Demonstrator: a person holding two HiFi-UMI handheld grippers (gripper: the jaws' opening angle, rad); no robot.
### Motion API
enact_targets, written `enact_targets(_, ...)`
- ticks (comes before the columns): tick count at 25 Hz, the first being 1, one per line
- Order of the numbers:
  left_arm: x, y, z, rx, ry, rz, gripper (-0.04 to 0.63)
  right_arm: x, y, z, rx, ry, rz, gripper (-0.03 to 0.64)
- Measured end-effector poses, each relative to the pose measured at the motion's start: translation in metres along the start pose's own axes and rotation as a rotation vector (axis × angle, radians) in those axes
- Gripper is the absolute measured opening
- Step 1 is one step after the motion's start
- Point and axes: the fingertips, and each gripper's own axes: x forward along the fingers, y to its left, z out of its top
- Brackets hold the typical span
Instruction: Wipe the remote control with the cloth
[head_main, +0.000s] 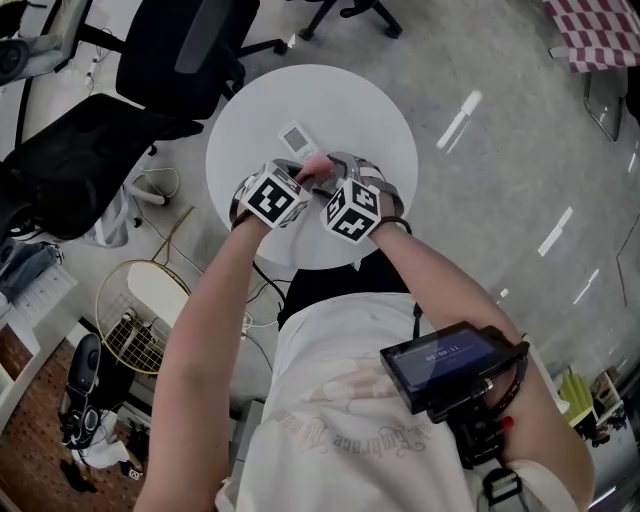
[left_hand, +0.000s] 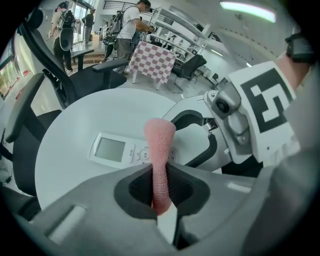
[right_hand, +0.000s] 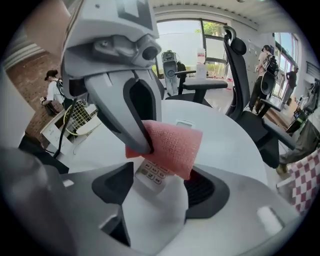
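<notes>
A white remote control (head_main: 296, 139) with a grey screen lies on the round white table (head_main: 385, 120), past both grippers. My left gripper (head_main: 298, 176) is shut on a pink cloth (head_main: 319, 168). In the left gripper view the cloth (left_hand: 159, 150) stands up out of the pinched jaws, above the remote (left_hand: 120, 149). My right gripper (head_main: 336, 166) is close beside it on the right, open. In the right gripper view the cloth (right_hand: 172, 145) hangs from the left gripper (right_hand: 141, 136) in front of the wide jaws, its lower corner near the right pad without being pinched. The remote's buttons (right_hand: 151, 173) show below.
Black office chairs (head_main: 95, 150) stand at the table's left and far side. A wire basket (head_main: 140, 315) and cables lie on the floor at the left. A checkered tablecloth (left_hand: 151, 61) and people (left_hand: 129, 30) are farther off in the room.
</notes>
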Motion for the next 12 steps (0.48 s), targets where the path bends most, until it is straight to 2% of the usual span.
enact_targets(1, 0.000, 0.000, -0.001, 0.002, 0.006, -0.004, 0.028, 0.001, -0.001, -0.001, -0.008, 0.013, -0.011, 0.308)
enact_targets(4, 0.003, -0.002, -0.005, 0.036, 0.035, -0.017, 0.028, 0.001, 0.000, -0.003, -0.017, 0.019, -0.022, 0.270)
enact_targets(9, 0.009, -0.004, -0.003, 0.074, 0.058, -0.031, 0.028, 0.001, 0.003, -0.008, -0.025, 0.025, -0.004, 0.252)
enact_targets(12, 0.011, 0.001, -0.001, 0.056, 0.058, -0.032, 0.028, 0.000, 0.001, -0.009, -0.049, 0.041, 0.008, 0.245)
